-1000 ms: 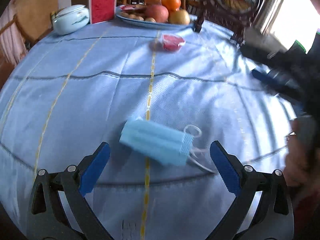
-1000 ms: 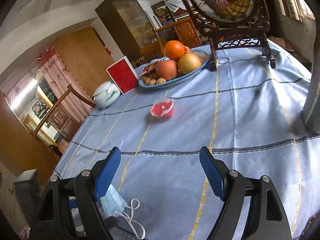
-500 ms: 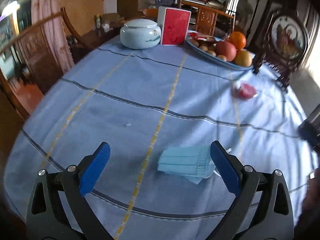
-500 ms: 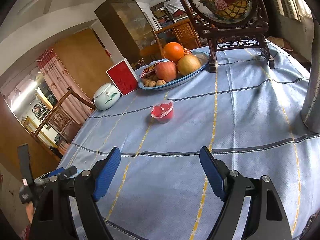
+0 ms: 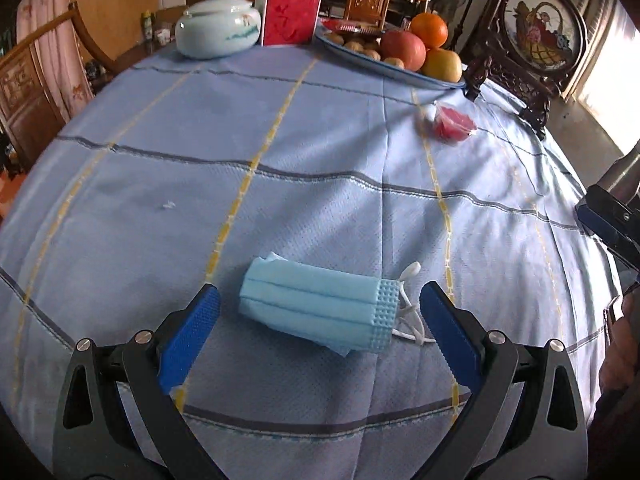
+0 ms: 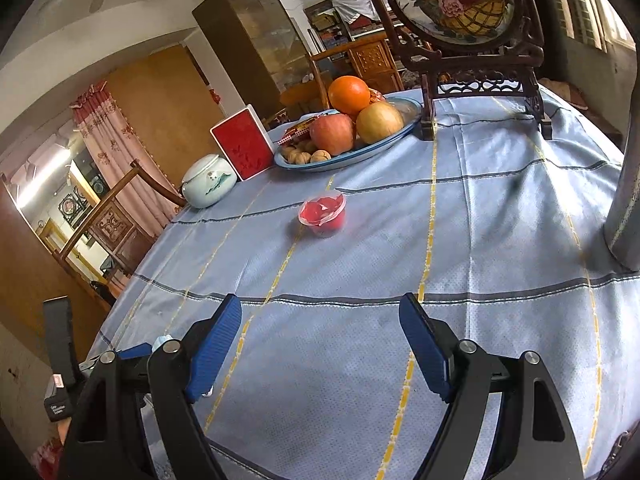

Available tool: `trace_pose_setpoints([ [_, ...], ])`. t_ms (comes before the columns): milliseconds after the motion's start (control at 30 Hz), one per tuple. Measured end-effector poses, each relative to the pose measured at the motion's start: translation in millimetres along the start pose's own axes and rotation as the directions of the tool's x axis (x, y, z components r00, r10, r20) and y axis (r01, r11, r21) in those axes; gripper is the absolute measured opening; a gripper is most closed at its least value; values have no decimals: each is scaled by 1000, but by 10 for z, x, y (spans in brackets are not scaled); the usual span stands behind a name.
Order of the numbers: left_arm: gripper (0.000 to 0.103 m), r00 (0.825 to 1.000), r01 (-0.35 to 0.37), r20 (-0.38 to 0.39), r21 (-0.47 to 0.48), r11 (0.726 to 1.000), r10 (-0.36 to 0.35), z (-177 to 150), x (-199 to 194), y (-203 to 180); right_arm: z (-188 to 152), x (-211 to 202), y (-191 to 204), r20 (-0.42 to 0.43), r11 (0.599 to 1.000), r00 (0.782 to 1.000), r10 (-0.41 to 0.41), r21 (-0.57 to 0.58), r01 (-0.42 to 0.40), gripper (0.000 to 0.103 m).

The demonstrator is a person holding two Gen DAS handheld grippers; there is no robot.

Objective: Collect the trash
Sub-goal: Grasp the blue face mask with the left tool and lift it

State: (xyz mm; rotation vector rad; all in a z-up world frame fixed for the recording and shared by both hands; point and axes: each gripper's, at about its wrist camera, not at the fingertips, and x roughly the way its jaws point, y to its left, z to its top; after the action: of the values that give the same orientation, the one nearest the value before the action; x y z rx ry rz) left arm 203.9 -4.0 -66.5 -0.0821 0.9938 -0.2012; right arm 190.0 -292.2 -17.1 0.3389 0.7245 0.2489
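- Left wrist view: your left gripper (image 5: 320, 316) stands with its fingers wide apart and nothing pressed between them. The folded blue face mask (image 5: 316, 310) lies flat on the blue tablecloth (image 5: 320, 168), in the gap between the two pads but touching neither, with its white ear loops (image 5: 410, 312) trailing just beside the right pad. It has not been picked up yet.
- Same view, farther off: the red jelly cup (image 5: 454, 122) sits near the fruit plate (image 5: 404, 72), well apart from the mask. It looks like the second piece of trash, also uncollected.
- Right wrist view: your right gripper (image 6: 320, 344) is also spread open over bare cloth, holding nothing. The jelly cup (image 6: 323, 212) stands well ahead of it, roughly on its line.
- The tall grey container (image 6: 624, 200) at the right edge of that view may be the bin, though you can't be sure from this slice.
- Judgement: nothing is collected so far; both pieces are left. The mask is lined up for a close-and-lift.
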Motion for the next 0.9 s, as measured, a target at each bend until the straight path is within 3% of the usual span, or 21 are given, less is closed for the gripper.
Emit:
trace_pose_setpoints([
  [167, 86, 999, 38, 2, 21, 999, -38, 91, 73, -38, 1, 27, -10, -6, 1000, 1000, -9, -2, 9, 80],
  [267, 84, 993, 117, 1, 38, 992, -117, 188, 119, -94, 3, 41, -27, -8, 1000, 1000, -17, 0, 17, 80],
  [433, 84, 966, 258, 15, 41, 965, -259, 236, 147, -119, 5, 80, -66, -13, 1000, 1000, -28, 4, 28, 80],
  [567, 93, 960, 278, 35, 6, 960, -278, 196, 52, -9, -8, 105, -43, -12, 999, 999, -34, -16, 34, 80],
  [733, 94, 951, 309, 2, -8, 951, -309, 156, 60, 13, -43, 146, 13, -12, 996, 998, -66, -57, 65, 80],
  [833, 92, 961, 278, -18, 34, 960, -277, 131, 85, -67, -65, 182, 28, -20, 994, 997, -78, -72, 77, 80],
  [900, 85, 972, 237, -14, 67, 969, -236, 108, 82, -119, -76, 198, 35, -20, 993, 996, -92, -82, 90, 80],
])
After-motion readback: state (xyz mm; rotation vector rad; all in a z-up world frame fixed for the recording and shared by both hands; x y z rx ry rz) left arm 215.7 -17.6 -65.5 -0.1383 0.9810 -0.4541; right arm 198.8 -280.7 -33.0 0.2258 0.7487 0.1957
